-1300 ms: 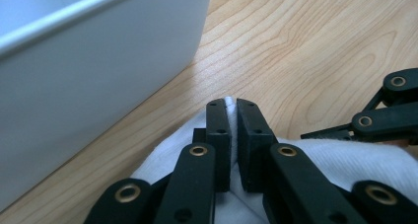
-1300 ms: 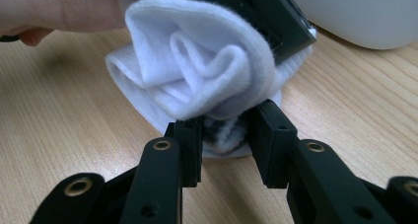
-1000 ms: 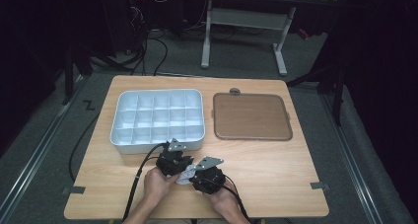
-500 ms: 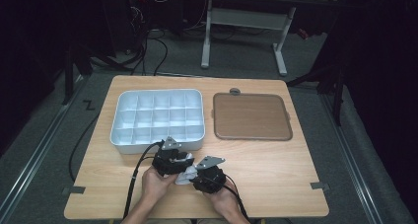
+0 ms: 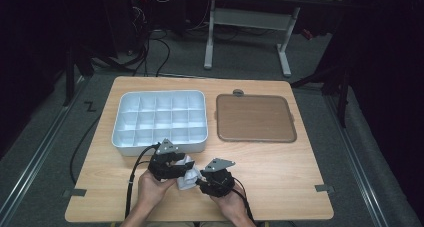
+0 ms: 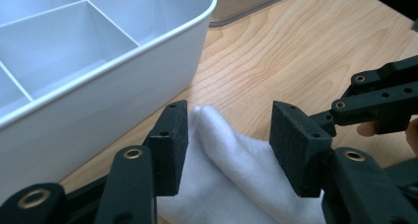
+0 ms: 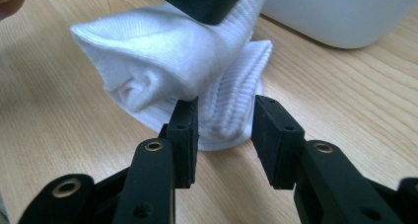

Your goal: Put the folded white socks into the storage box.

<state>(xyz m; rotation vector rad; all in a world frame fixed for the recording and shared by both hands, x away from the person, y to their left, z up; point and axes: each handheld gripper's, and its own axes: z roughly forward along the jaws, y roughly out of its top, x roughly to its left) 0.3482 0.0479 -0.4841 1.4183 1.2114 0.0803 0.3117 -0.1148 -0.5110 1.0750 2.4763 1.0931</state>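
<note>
Both grippers had barely shifted over the last second, staying close together at the near edge of the table [image 5: 280, 187] with the white sock [image 5: 186, 173] between them. From above, the sock was mostly hidden under the left gripper [image 5: 172, 163] and right gripper [image 5: 204, 181], only a small white patch showing.

In the left gripper view, the left gripper [image 6: 229, 135] stood with its jaws apart, the sock [image 6: 231, 160] lying between and below them, its far tip rounded and its near part cut off at the bottom edge. Whether the pads touched the cloth could not be told. Just to that gripper's left rose the wall of the white tray [image 6: 98, 91]; ahead and to the right lay open wood.

In the right gripper view, the right gripper [image 7: 224, 130] had its jaws spread around the ribbed cuff of the sock [image 7: 167, 71], not closed on it. A black part of the other gripper covered the top of the sock. Ahead and to the right sat the tray's corner [image 7: 340, 17], and bare wood spread on both sides.

Beyond the tray [image 5: 160, 122], a brown lid [image 5: 255, 118] lay well apart from both grippers.
</note>
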